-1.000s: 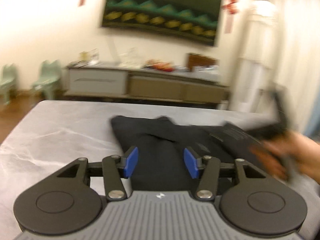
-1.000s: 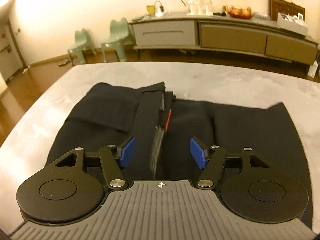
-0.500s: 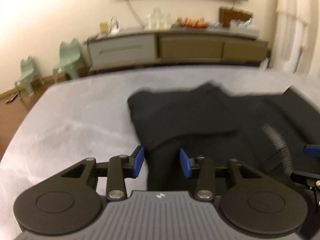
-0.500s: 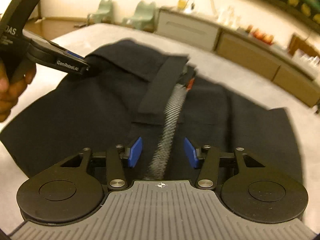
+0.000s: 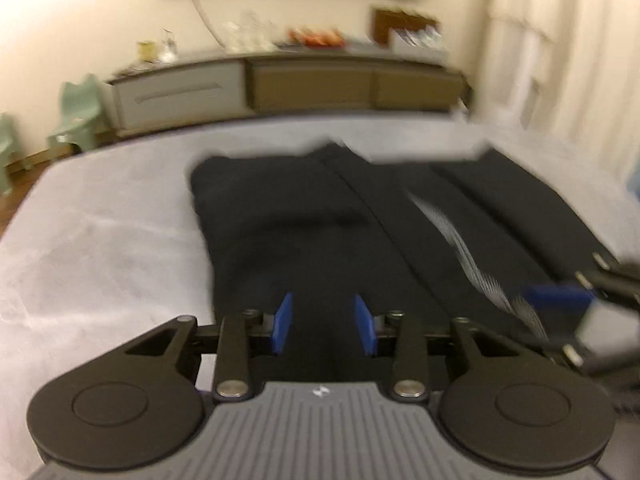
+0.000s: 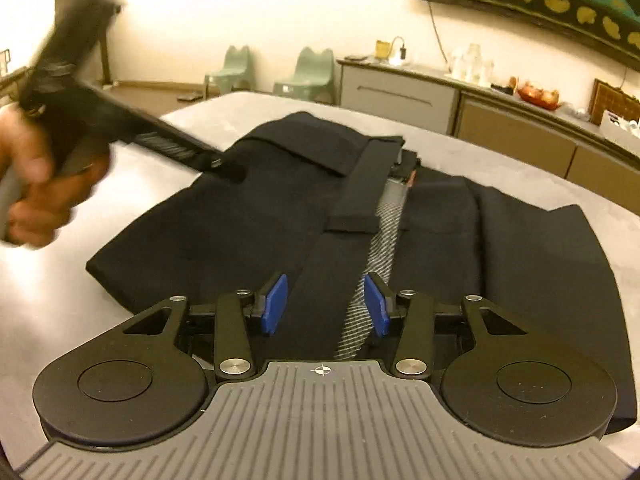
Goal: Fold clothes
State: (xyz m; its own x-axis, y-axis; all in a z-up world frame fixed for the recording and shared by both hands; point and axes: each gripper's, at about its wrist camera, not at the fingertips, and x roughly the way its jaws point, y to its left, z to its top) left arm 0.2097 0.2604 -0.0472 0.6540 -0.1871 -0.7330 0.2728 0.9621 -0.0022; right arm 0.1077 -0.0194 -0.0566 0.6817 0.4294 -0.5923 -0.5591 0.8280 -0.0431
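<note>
Garment: a black fabric garment with a grey mesh strip lies spread flat on the pale grey table.
Left gripper: blue-padded jaws closing above the garment's near left part, gripping nothing.
Right gripper: jaws closing astride the mesh strip, pads not pressing it.

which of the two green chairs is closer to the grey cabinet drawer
In the right wrist view, the right-hand green chair is closer: it stands next to the cabinet's grey drawer, while the other chair stands further left, beyond it.
</note>
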